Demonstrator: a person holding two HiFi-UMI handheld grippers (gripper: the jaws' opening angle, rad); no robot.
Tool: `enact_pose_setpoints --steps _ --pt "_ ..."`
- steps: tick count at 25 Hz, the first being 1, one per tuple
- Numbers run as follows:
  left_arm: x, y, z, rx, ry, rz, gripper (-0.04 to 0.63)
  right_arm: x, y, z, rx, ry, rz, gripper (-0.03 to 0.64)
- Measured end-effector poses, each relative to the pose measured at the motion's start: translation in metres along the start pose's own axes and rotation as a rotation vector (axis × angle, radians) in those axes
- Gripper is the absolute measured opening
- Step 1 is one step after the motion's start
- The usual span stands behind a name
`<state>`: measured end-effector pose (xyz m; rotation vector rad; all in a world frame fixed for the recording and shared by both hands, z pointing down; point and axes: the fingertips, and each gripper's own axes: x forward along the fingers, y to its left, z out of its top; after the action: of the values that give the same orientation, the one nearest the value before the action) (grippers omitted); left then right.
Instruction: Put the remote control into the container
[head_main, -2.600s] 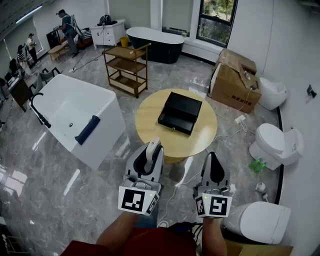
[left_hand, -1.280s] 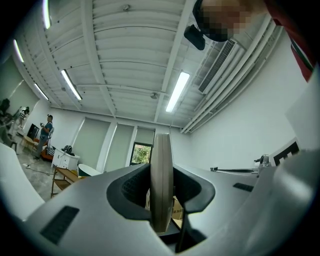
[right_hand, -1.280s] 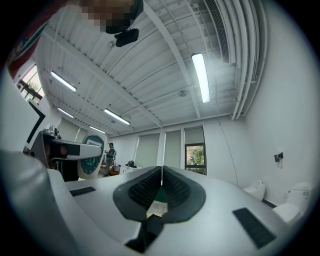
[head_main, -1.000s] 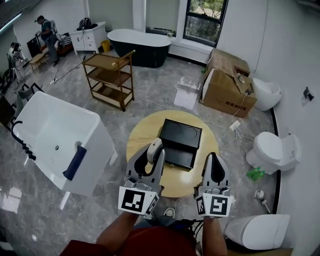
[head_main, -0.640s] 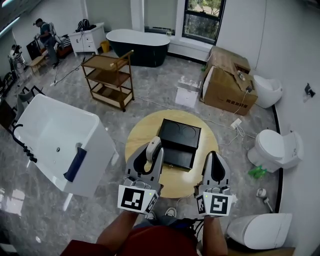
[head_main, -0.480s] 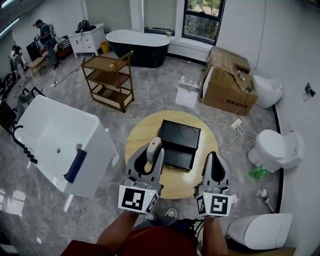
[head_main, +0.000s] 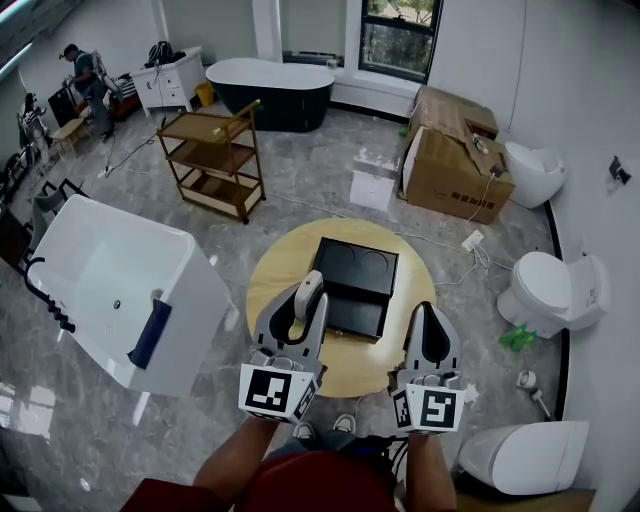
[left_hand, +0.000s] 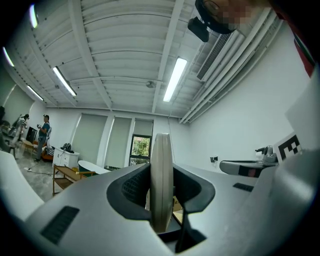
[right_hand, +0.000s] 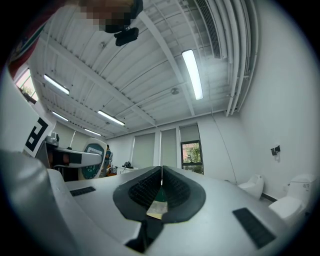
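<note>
Container (head_main: 355, 287) nearer, white bathtub (head_main: 195, 335) leftward

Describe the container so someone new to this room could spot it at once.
Start at the round wooden table in the middle of the grey floor. The container is the flat box lying on it. Unlike the brown cardboard boxes on the floor beyond, it is black and shallow.

The round pale wooden table (head_main: 275, 272) looks smooth; the black rectangular container (head_main: 355, 270) seems matt, perhaps plastic. The slim cream remote control (left_hand: 161, 185) is smooth plastic, and the grey marbled floor (head_main: 310, 200) shines.
</note>
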<state>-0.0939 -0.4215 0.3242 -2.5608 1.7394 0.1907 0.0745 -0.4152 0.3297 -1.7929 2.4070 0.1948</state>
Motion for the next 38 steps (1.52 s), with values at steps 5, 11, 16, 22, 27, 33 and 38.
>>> enact_pose_setpoints --steps 5,11,16,22,27,33,38 --pt "0.012 -0.001 -0.015 -0.002 0.040 -0.003 0.121 0.000 -0.007 -0.005 0.001 0.011 -0.009 0.023" --pt "0.024 -0.003 -0.041 -0.002 0.100 -0.014 0.120 -0.001 -0.016 -0.010 0.003 0.019 -0.027 0.023" --pt "0.038 -0.001 -0.074 -0.007 0.168 -0.013 0.120 -0.005 -0.026 -0.016 0.004 0.028 -0.048 0.025" --pt "0.047 0.001 -0.113 -0.002 0.240 -0.016 0.120 -0.010 -0.031 -0.025 0.012 0.042 -0.067 0.023" --pt "0.060 -0.002 -0.138 0.005 0.287 -0.026 0.120 -0.013 -0.037 -0.026 0.001 0.050 -0.071 0.023" --pt "0.073 -0.013 -0.164 0.006 0.332 -0.051 0.120 -0.018 -0.040 -0.030 -0.005 0.068 -0.072 0.023" --pt "0.082 -0.020 -0.190 -0.009 0.372 -0.065 0.120 -0.023 -0.043 -0.035 -0.014 0.084 -0.079 0.023"
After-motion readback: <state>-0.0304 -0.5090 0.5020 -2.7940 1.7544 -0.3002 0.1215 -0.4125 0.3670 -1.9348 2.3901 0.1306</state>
